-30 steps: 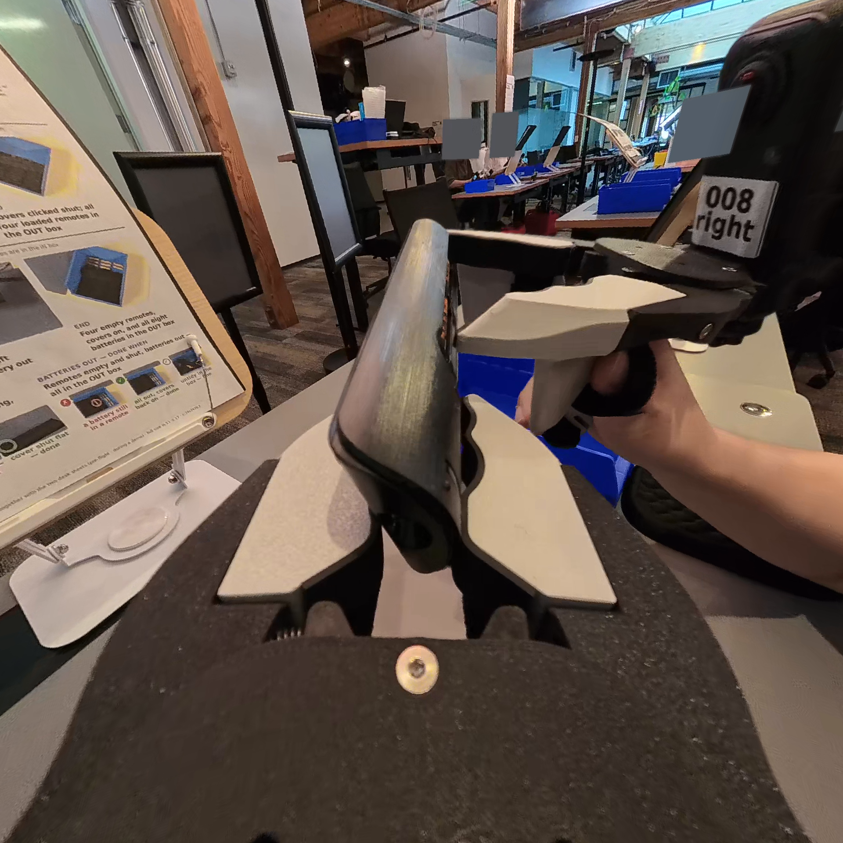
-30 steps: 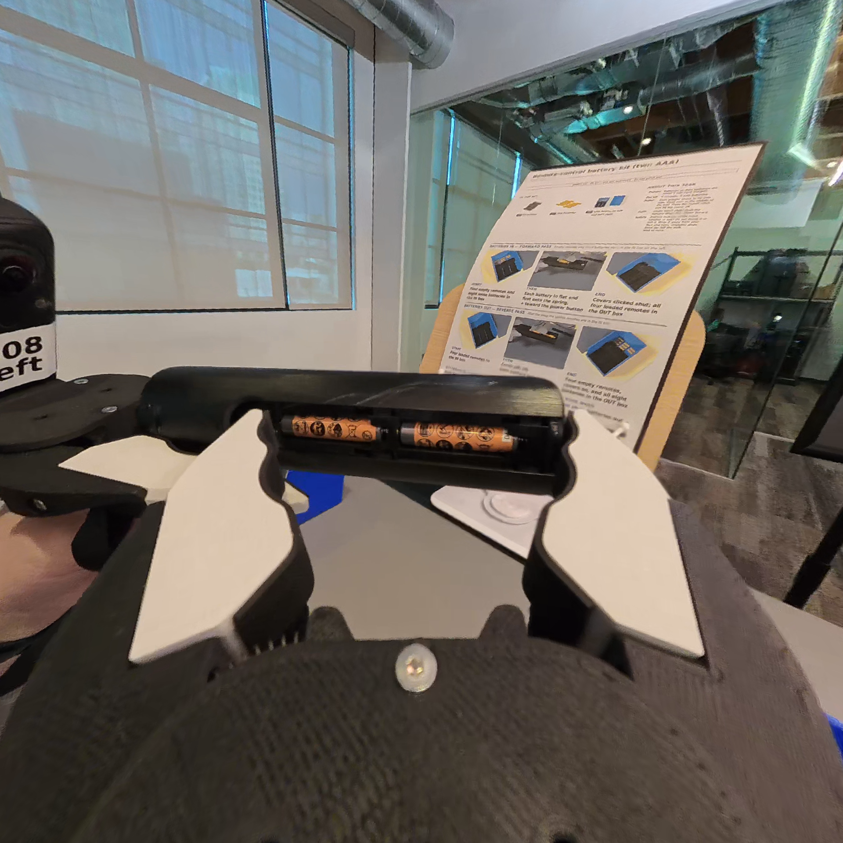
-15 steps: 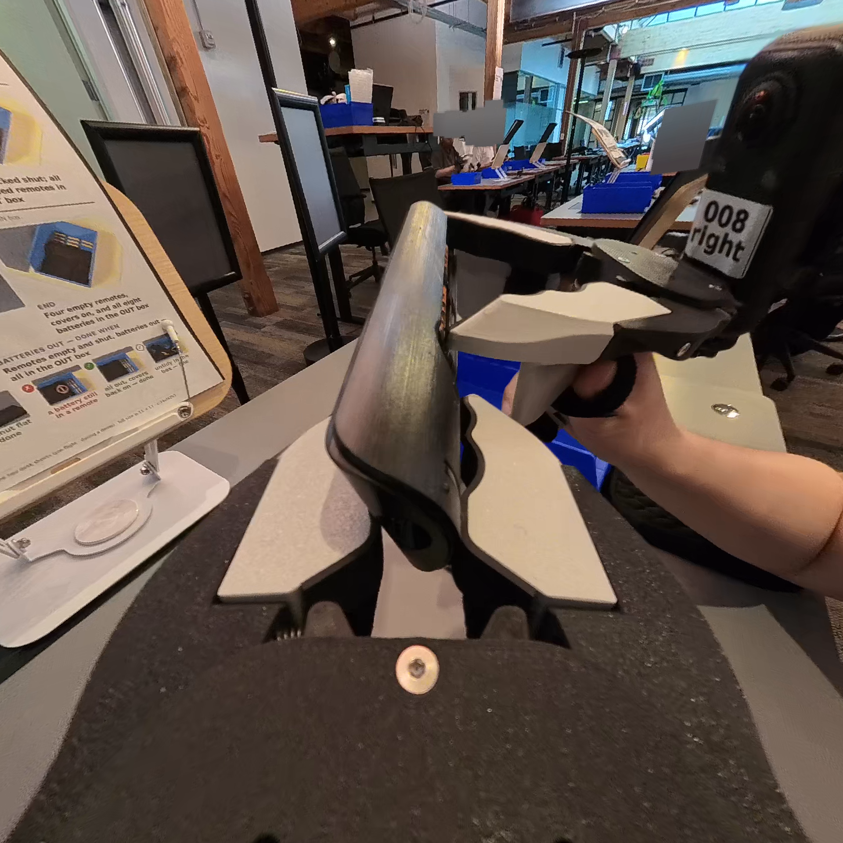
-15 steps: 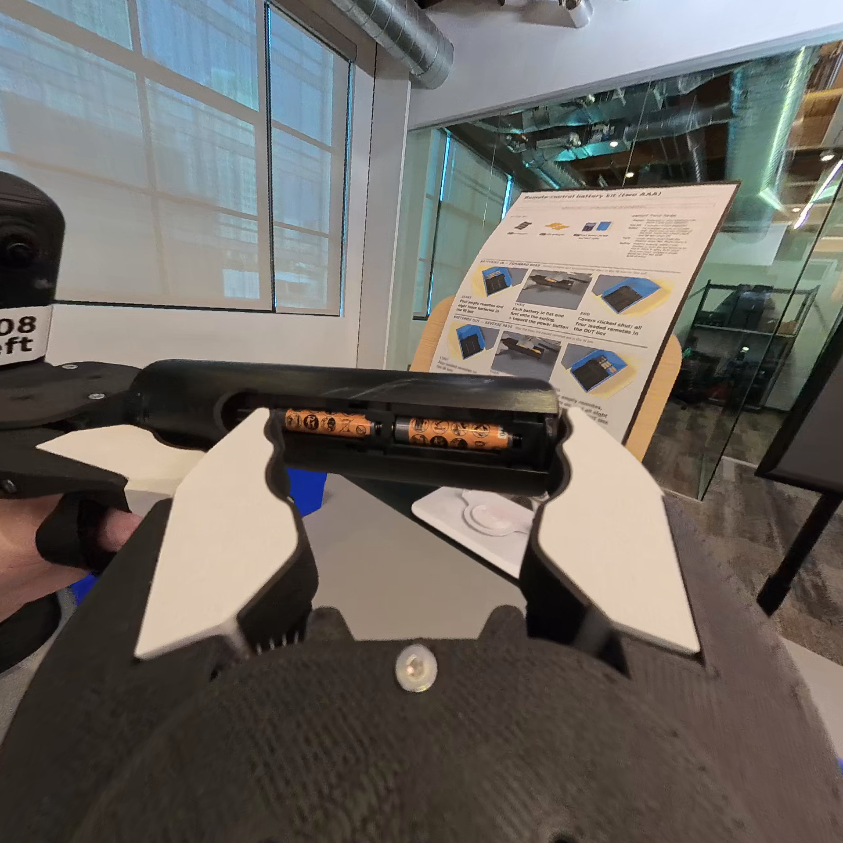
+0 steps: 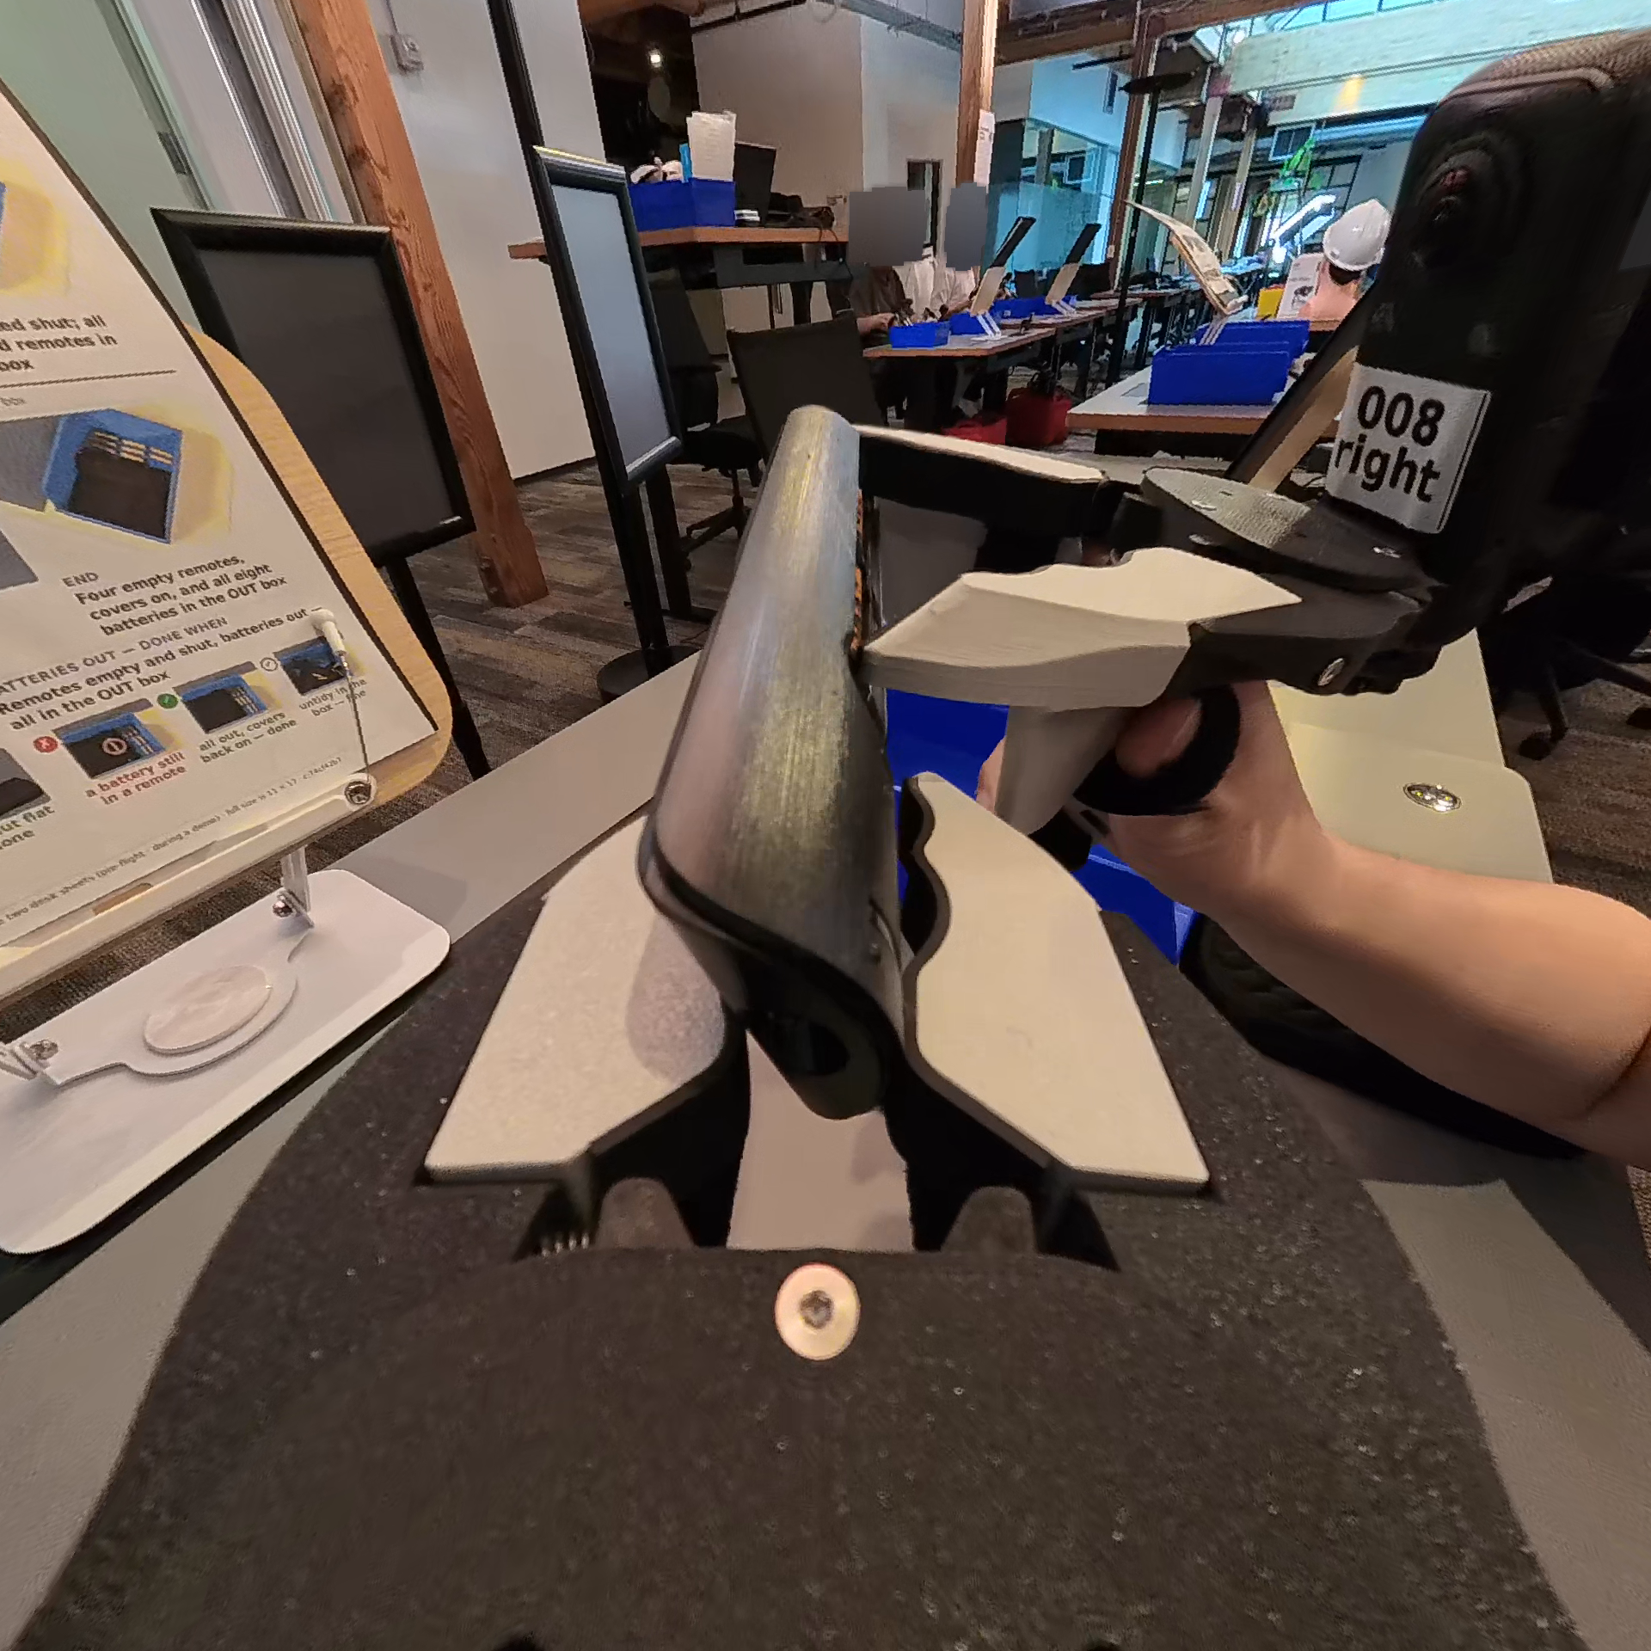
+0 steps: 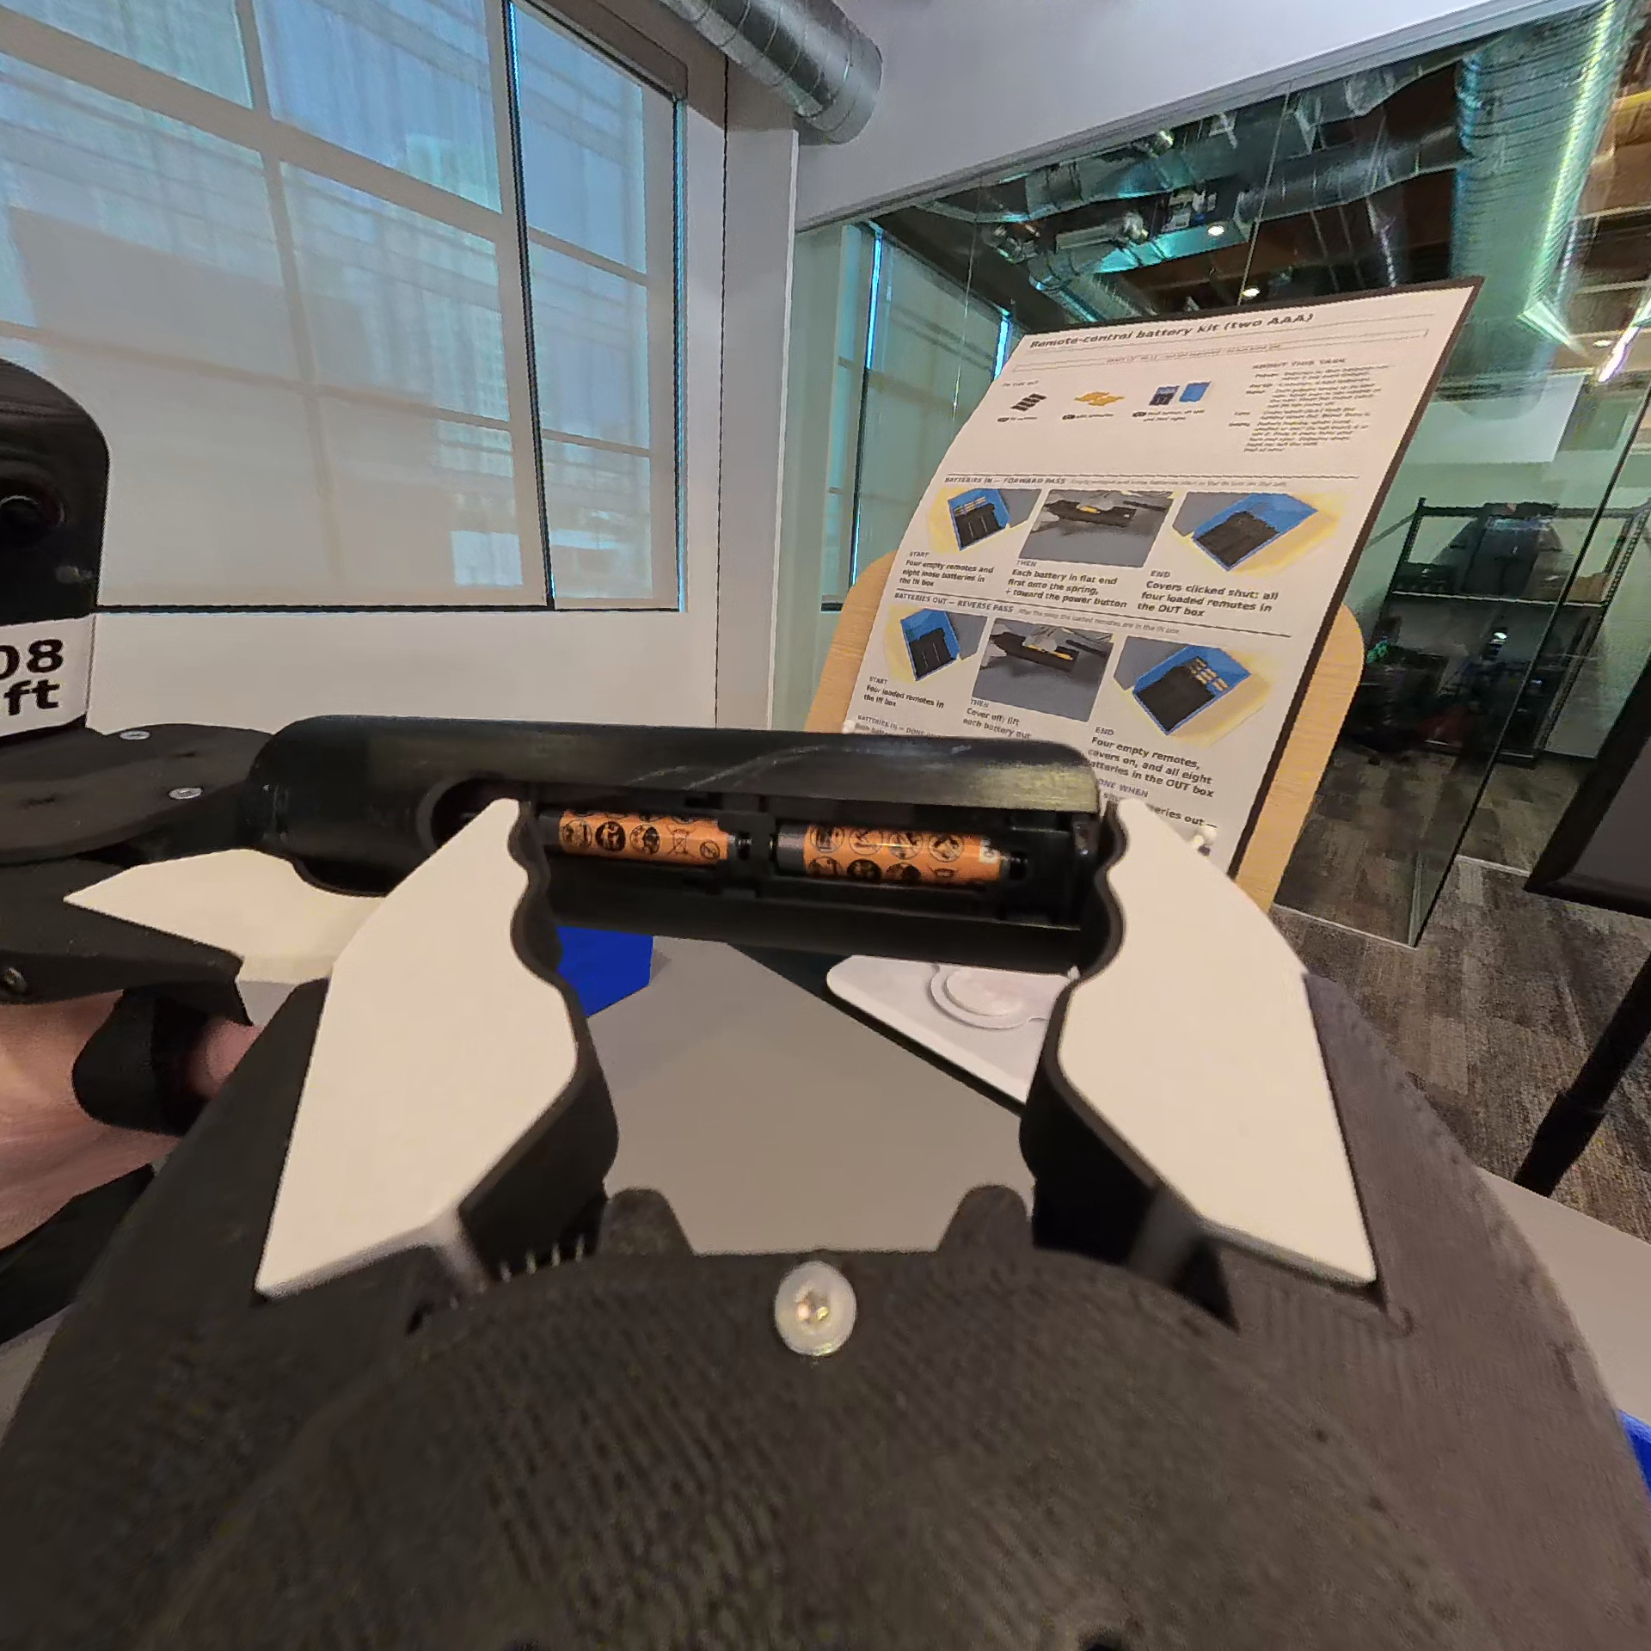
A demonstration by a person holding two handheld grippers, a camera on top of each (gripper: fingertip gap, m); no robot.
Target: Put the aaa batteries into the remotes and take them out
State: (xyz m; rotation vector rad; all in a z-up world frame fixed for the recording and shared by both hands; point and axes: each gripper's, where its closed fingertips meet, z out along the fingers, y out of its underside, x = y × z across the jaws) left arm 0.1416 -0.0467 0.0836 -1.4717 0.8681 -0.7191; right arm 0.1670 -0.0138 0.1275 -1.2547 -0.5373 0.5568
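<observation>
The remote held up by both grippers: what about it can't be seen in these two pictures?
- Button face of the remote: turned away in both views.
- Battery cover: in neither view.
- Batteries: left wrist view shows only an orange sliver at the remote's edge.
- Whether the right gripper presses the remote's ends: contact too fine to tell.
- Blue bin: contents hidden behind the remote and grippers.

Both views were bright and evenly lit. Daylight entered through the windows (image 6: 339, 295) at the left of the right wrist view, where the panes were nearly washed out. The sign (image 6: 1135, 572) was sharp in its headings; its finer print was soft, possibly from distance. Glare streaked the glass wall (image 6: 1519, 447). The remote (image 5: 786, 741) carried a dull sheen along its back. Straight lines bowed at the edges of both views. Shadows were soft.
</observation>
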